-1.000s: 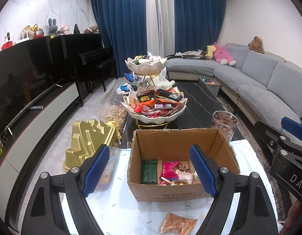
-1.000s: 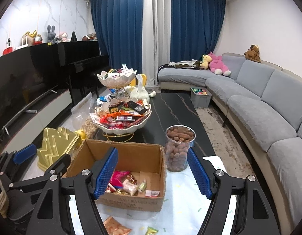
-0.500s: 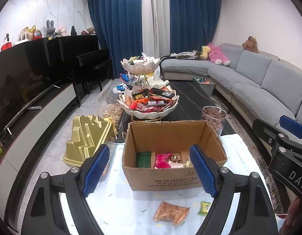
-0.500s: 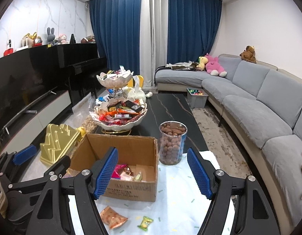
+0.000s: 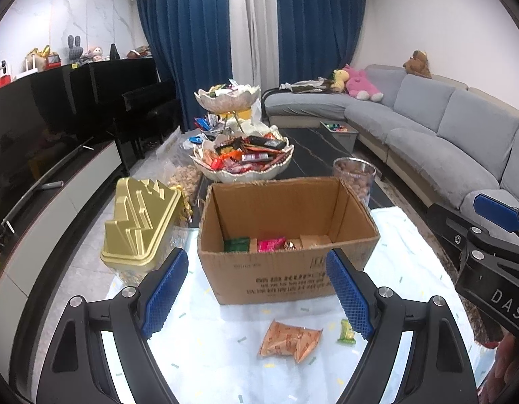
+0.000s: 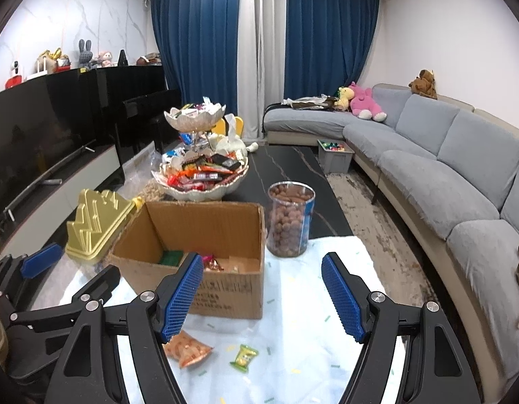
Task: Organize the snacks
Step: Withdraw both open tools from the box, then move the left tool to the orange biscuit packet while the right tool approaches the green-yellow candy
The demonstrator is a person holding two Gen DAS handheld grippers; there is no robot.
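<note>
**Both tongs drawn back from the box; loose snacks now in reach**

Since a second ago both of your tongs have pulled back and sunk a little; the open brown cardboard box (image 5: 286,235) has receded in both wrist views and more of the pale blue speckled table cover (image 5: 404,256) shows in front of it; two loose snacks, hidden or only partly seen earlier, now lie in full view; judge this as a retreat to pick up the next item, not a placing move.

Layout, largest first: the box stands on the cover with a few wrapped snacks on its floor; behind it stands the white two-tier scalloped snack stand (image 5: 240,165), heaped with packets; the gold stepped plastic container (image 5: 141,222) sits beside the box on its left; the clear cylindrical jar of brown nuts (image 6: 289,222) stands beside its right rear corner.

The orange crinkled snack packet (image 5: 291,338) lies flat on the cover in front of the box, clear of it; the small green wrapped candy (image 6: 244,357) lies just beside it to the right.

Left gripper (image 5: 256,296): jaws apart, nothing between them; the orange packet lies below and between its fingers. Right gripper (image 6: 262,298): jaws apart and empty; the green candy lies below the gap, nearer its left finger.
</note>
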